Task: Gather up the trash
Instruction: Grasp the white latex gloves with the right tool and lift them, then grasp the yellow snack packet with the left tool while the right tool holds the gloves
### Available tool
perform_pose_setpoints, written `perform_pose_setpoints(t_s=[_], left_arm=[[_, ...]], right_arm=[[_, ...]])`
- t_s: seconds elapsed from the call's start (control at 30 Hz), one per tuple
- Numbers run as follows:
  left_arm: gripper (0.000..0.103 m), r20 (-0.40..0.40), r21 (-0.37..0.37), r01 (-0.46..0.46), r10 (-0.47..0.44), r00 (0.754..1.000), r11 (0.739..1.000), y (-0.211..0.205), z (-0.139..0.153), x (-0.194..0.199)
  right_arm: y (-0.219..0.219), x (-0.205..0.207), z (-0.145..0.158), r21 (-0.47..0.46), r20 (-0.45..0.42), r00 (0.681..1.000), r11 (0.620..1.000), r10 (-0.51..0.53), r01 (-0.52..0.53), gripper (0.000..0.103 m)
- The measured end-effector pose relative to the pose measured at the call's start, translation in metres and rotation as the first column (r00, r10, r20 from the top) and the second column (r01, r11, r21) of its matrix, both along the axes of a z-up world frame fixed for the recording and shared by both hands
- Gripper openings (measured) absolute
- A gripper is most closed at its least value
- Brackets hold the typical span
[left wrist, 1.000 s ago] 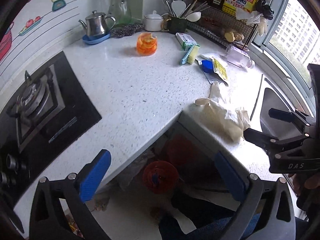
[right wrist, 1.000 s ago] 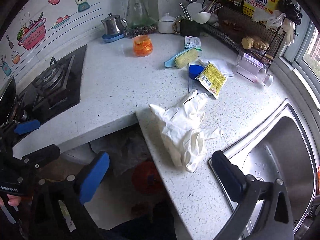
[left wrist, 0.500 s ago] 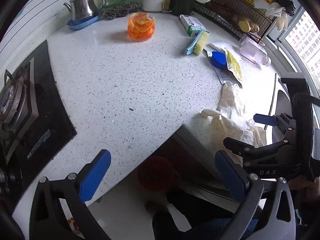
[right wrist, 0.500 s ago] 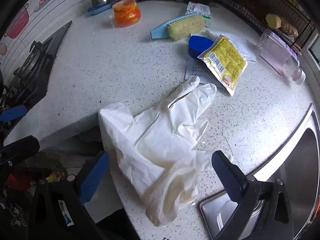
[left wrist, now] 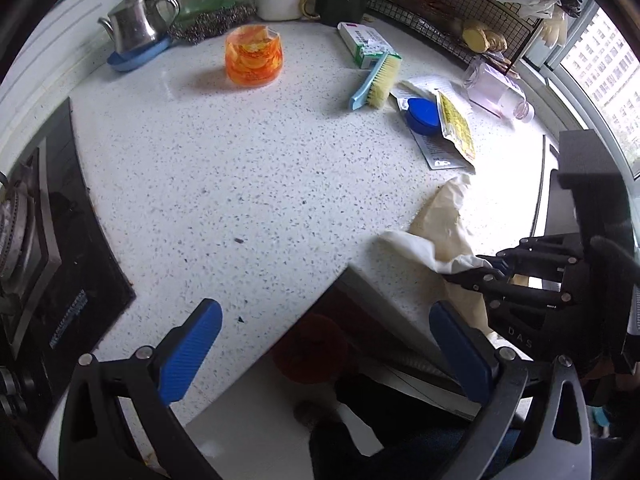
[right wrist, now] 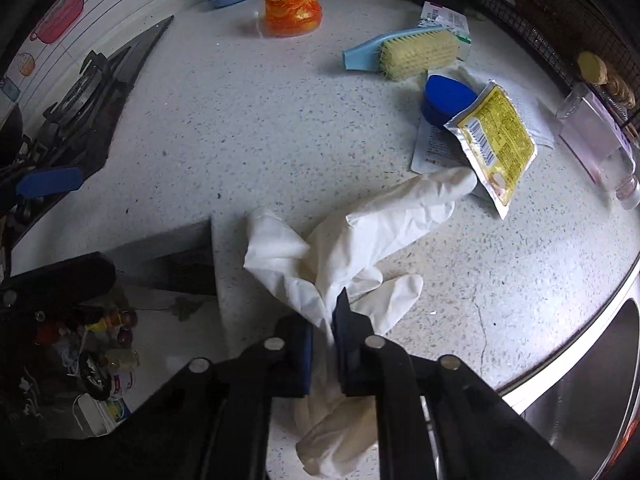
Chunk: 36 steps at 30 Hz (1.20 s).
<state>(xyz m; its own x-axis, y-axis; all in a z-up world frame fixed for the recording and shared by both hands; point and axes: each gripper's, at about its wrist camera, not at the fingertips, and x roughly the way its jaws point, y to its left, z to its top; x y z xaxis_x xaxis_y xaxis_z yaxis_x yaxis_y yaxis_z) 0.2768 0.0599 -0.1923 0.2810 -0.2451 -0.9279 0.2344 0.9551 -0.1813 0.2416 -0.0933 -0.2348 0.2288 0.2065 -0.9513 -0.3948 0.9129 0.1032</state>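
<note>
White latex gloves (right wrist: 360,240) lie crumpled at the near corner of the speckled worktop (right wrist: 240,128), beside the sink (right wrist: 592,392) rim. The right tongs (right wrist: 326,344) are pinched tight on a fold of the gloves, with the thin material bunched between the blue pads; in the left wrist view the same tongs (left wrist: 486,270) bite the gloves (left wrist: 440,232) at the worktop (left wrist: 240,184) edge. The left tongs (left wrist: 320,344) stand wide with nothing between them, hanging over the inner corner where the worktop steps back.

Farther along, toward the far edge, a yellow packet (right wrist: 496,136) rests against a blue lid (right wrist: 448,96) on a printed sheet, one glove fingertip just touching the packet. A brush (right wrist: 404,54) lies beyond them beside a small box (right wrist: 446,20), and an orange jar (right wrist: 292,8) stands near the back. A clear bottle (right wrist: 596,140) lies on its side near the right edge. The stove (right wrist: 84,104) is set into the left end.
</note>
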Motion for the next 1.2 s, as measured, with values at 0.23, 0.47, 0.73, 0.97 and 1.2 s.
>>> perform_pose_setpoints(t_s=[0.23, 0.47, 0.73, 0.97, 1.2], left_arm=[[0.103, 0.008, -0.012, 0.082, -0.081, 0.997, 0.997, -0.024, 0.015, 0.016], [0.103, 0.034, -0.025, 0.179, -0.178, 0.984, 0.984, -0.067, 0.033, 0.047], [0.103, 0.026, -0.005, 0.224, -0.223, 0.974, 0.975, -0.127, 0.030, 0.093], [0.103, -0.047, 0.028, 0.216, -0.214, 0.976, 0.976, -0.162, -0.006, 0.130], [0.097, -0.120, -0.008, 0.170, -0.169, 0.978, 0.985, -0.172, -0.031, 0.148]], right_arm=[[-0.026, 0.009, 0.036, 0.049, 0.062, 0.996, 0.997, -0.064, 0.061, 0.004], [-0.074, 0.017, 0.068, 0.061, 0.125, 0.975, 0.982, -0.183, 0.177, 0.004], [-0.130, 0.037, 0.067, 0.057, 0.134, 0.936, 0.945, -0.326, 0.321, 0.004], [-0.171, 0.048, 0.057, 0.075, 0.097, 0.917, 0.921, -0.388, 0.382, 0.004], [-0.187, 0.053, 0.053, 0.112, 0.066, 0.915, 0.914, -0.398, 0.390, 0.004]])
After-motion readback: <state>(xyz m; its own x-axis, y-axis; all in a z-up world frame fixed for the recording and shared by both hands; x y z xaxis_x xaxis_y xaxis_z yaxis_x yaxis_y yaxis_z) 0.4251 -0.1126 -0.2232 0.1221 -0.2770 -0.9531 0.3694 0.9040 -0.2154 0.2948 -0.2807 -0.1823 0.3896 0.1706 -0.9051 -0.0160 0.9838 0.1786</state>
